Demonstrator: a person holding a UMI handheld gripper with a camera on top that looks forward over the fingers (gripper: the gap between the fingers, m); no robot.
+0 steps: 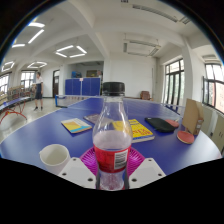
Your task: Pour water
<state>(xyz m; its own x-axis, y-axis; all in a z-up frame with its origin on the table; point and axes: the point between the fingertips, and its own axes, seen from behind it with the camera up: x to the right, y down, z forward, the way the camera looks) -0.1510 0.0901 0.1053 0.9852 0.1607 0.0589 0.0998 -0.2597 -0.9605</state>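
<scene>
We see the gripper (111,172) clenched on an upright capped bottle (111,135) holding what looks like reddish liquid low down. A white cup (54,157) stands beside it on the blue table (30,135).

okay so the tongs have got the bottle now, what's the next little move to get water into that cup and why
Probably lift the bottle and carry it toward the white cup, which sits apart on the blue table. The tongs appear closed on it, pads against its base. The black cap looks still on, so it needs removing before tilting.
</scene>
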